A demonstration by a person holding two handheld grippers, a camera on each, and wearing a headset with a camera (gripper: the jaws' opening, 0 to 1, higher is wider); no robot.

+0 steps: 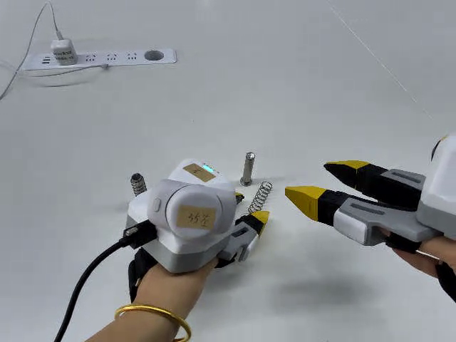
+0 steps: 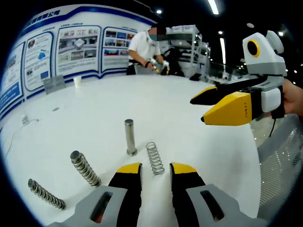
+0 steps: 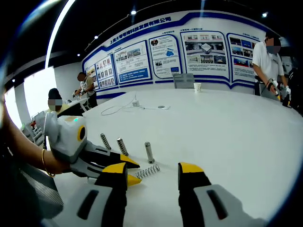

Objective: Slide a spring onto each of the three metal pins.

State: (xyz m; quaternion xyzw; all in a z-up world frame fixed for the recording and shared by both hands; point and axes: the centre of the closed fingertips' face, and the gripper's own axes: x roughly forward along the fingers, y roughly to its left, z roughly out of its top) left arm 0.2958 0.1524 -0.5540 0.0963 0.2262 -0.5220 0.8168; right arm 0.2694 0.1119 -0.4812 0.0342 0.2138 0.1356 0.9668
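L gripper [image 2: 156, 167] jaws apart by spring [image 2: 155, 158], bare pin [image 2: 129, 137] beyond, R gripper [image 2: 197, 109] near

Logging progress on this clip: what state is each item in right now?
Loose spring: lying on the table.
Left gripper: open, tips either side of that spring.
Right gripper: open, holding nothing.
Bare pin: upright, no spring.
Two other pins: spring on each.

bench: I work over a white workbench [image 1: 299, 85] | far edge: white power strip [image 1: 121, 57], charger [image 1: 63, 51] plugged in | wall: blue-trimmed poster boards [image 3: 203, 49] | ceiling: dark, strip lights [image 2: 213, 6] | beyond me: a person [image 3: 266, 64] standing
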